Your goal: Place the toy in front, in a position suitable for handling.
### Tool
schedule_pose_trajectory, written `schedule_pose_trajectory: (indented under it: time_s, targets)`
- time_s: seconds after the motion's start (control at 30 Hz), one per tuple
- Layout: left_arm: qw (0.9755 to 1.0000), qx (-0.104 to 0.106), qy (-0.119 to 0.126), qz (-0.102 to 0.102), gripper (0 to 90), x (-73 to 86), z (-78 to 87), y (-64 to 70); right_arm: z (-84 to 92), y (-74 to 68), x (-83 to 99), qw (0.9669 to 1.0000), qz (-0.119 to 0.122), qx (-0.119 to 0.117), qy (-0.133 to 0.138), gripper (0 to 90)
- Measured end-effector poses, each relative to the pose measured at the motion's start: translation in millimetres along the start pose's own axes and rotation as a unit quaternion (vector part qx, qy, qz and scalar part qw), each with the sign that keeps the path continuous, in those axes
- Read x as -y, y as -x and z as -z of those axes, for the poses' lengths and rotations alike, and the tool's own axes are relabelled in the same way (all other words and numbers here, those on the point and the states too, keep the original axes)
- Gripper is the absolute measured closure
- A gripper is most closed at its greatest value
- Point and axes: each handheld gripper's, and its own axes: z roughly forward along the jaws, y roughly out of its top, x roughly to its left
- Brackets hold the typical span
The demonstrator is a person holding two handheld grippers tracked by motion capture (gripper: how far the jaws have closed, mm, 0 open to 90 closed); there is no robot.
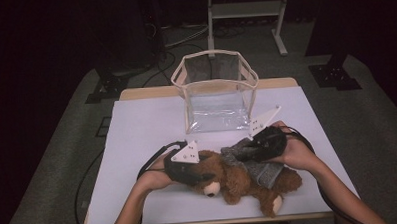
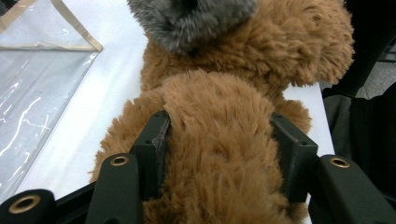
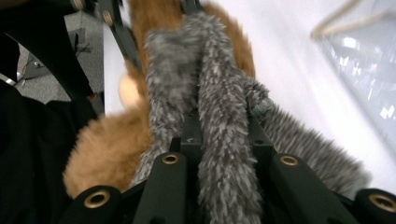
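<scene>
Lying on its side near the front edge of the table, the brown teddy bear is clamped at the head by the left gripper, whose jaws press into the fur on both sides. A grey furry scarf draped over the bear is pinched in the clenched right gripper. A clear bag stands upright toward the rear edge.

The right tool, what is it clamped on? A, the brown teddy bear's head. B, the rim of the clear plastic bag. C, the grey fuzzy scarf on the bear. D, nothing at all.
C: in the right gripper view the right tool has its jaws pinched on a fold of the grey fuzzy scarf, which lies over the brown teddy bear.
</scene>
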Motion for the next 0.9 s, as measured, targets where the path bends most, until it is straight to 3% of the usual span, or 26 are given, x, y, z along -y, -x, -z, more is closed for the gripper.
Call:
schedule_pose_trajectory:
  time_s: [0.03,0.2,0.37,0.5,0.6,0.7,0.8,0.9]
  targets:
    - [1.0,0.001,0.002,0.0,46.2,-0.2,-0.2,0.3,1.4,0.2,7.0,0.9999,-0.014,-0.003,0.006,74.2]
    - [1.0,0.001,0.002,-0.002,46.2,-2.1,-2.0,1.0,20.5,-0.7,25.9,0.9994,-0.03,0.008,0.013,74.2]
    - [1.0,0.003,0.001,-0.005,45.7,-2.2,-4.1,1.0,35.2,-3.6,4.2,0.999,-0.013,0.017,0.038,73.9]
    - [1.0,0.002,0.003,-0.008,45.6,-1.5,-3.9,1.6,19.5,-4.2,-19.6,0.9994,0.006,0.004,0.033,73.9]
    - [1.0,0.001,0.006,-0.005,45.3,0.1,-3.3,1.1,-1.2,-3.0,-21.6,0.9999,0.014,-0.003,0.005,73.8]
    - [1.0,-0.002,0.005,-0.002,42.0,0.9,-1.3,0.1,-14.9,-1.8,-7.9,0.9999,0.009,-0.011,-0.008,74.2]
    - [0.9999,0.003,0.011,0.006,37.9,1.5,4.3,-0.3,-11.7,0.9,11.5,0.9994,-0.014,-0.023,0.02,74.7]
    - [0.9999,-0.006,0.01,0.007,32.4,2.7,14.6,0.0,-6.2,0.7,24.4,0.9989,-0.027,-0.019,0.034,74.8]
